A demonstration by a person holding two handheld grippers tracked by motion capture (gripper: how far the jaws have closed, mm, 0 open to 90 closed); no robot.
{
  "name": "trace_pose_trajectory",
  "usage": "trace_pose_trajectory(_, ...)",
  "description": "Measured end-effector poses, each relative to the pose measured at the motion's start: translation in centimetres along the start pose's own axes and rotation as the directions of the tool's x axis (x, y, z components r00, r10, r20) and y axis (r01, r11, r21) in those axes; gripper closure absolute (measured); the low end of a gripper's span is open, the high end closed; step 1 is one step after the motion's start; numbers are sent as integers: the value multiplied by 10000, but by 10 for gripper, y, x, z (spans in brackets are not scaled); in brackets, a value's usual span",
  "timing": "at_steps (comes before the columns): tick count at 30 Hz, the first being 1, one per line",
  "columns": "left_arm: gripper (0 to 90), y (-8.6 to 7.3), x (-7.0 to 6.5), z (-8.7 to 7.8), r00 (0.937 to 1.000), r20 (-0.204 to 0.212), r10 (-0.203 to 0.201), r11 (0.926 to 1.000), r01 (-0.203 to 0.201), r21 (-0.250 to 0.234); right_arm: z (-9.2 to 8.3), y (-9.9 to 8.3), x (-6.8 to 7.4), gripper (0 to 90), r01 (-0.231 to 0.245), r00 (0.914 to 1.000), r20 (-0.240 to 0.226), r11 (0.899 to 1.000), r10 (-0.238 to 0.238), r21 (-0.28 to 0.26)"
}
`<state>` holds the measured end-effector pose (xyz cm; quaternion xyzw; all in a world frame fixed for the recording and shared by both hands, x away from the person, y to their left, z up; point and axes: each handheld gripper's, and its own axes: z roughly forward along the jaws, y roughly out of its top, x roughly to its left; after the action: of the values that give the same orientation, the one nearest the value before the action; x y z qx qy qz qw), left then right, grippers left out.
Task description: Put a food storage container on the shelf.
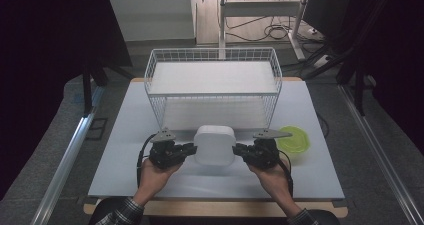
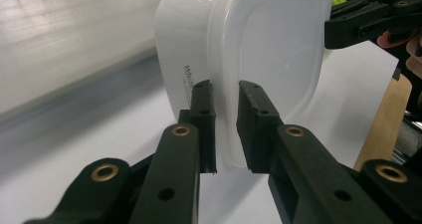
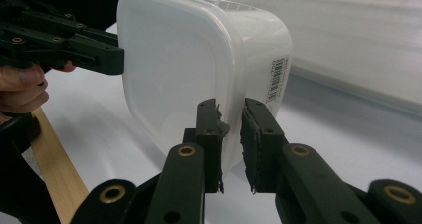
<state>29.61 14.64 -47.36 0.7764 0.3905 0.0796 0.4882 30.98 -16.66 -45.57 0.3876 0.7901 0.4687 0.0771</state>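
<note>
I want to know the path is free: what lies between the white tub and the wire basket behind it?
Nothing: in the high view only bare table separates the white tub from the wire basket.

Both forearms reached forward; the left claw [image 1: 191,148] and right claw [image 1: 237,148] faced each other, jaws nearly closed.

The high view is looking forward and down over the pale grey rectangular table [image 1: 125,150] from the person's side, standing well back. Each gripper view is riding low and close, facing inward from opposite sides, both sharing the white rounded plastic container [image 2: 259,50] [image 3: 189,69] [image 1: 215,145].
</note>
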Motion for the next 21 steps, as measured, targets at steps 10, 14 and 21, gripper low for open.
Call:
trace_pose_trajectory(10,784,22,1,-14,9992,-370,153,9989,-170,-438,-5,25,5,788,319,9995,-28,9983,-321,-491)
trace_pose_trajectory(14,783,36,-1,-22,9975,-623,344,9973,-383,-626,-8,39,8,788,561,9984,-18,9959,-563,-707)
trace_pose_trajectory(21,782,55,-3,-30,9947,-866,555,9940,-633,-896,-15,59,9,788,763,9971,32,9921,-763,-993)
